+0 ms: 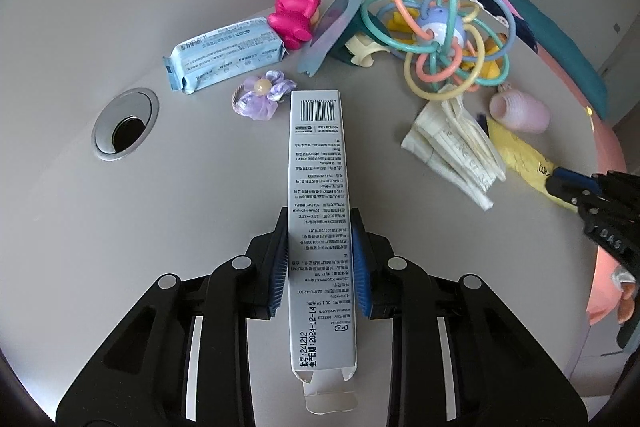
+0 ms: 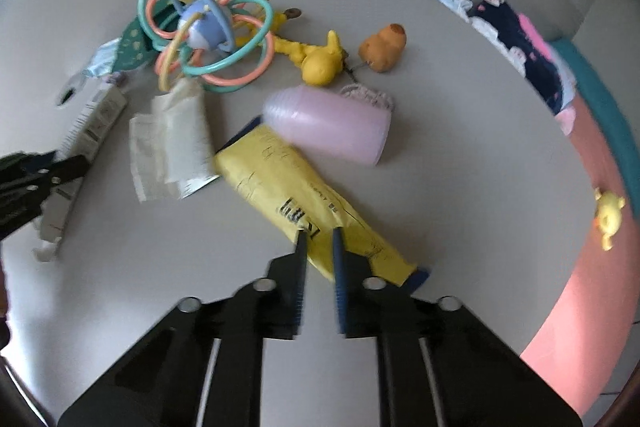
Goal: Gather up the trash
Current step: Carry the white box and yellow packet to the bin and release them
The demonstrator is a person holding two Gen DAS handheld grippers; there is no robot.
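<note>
My left gripper [image 1: 320, 227] is shut on a long grey printed carton [image 1: 318, 211], held lengthwise between the blue pads over the table; the carton also shows in the right wrist view [image 2: 86, 131]. My right gripper [image 2: 319, 233] is narrowly open, its tips at a crumpled yellow wrapper [image 2: 304, 195] lying on the table; whether they touch it is unclear. That wrapper also shows in the left wrist view [image 1: 520, 155]. Folded white paper packets [image 2: 172, 143] lie between the carton and the wrapper. A blue tissue pack [image 1: 226, 53] lies at the far left.
Toys lie behind on the grey table [image 1: 180, 207]: a ring rattle [image 1: 440, 27], a pink bear [image 1: 294, 11], a yellow giraffe [image 2: 316, 59], a brown figure [image 2: 384, 47], a pink cup [image 2: 332, 127] and a purple hair flower [image 1: 260, 97]. A cable grommet hole [image 1: 124, 123] sits left. Pink padding edges the right.
</note>
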